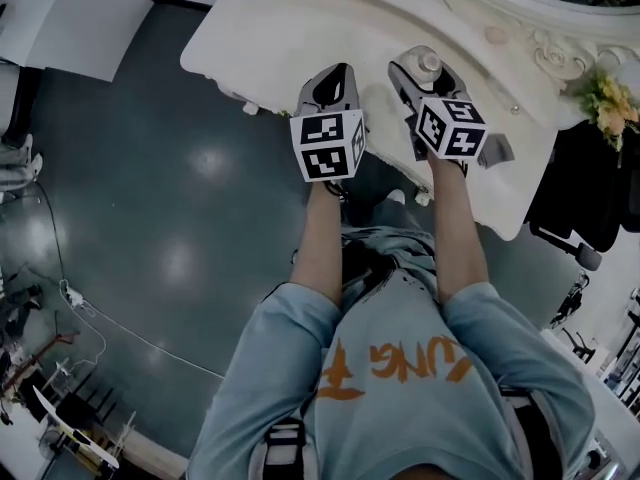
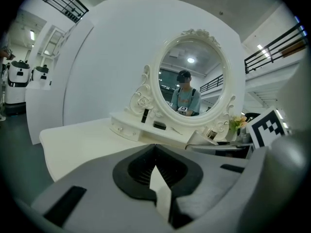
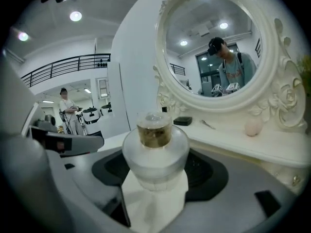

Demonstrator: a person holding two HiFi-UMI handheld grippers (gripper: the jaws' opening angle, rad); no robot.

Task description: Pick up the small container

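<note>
The left forearm (image 1: 318, 243) and right forearm (image 1: 455, 238) reach forward side by side, the left gripper (image 1: 336, 76) with jaws pressed together on nothing, the right gripper (image 1: 428, 68) clamped around a small container (image 3: 154, 147).

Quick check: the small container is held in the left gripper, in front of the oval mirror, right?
Not quite: it is the right gripper that holds the small container. The right gripper view shows its jaws closed on the frosted body. In the left gripper view, the left gripper has its jaws together with nothing between them. The rest stands: the oval mirror is ahead.
</note>
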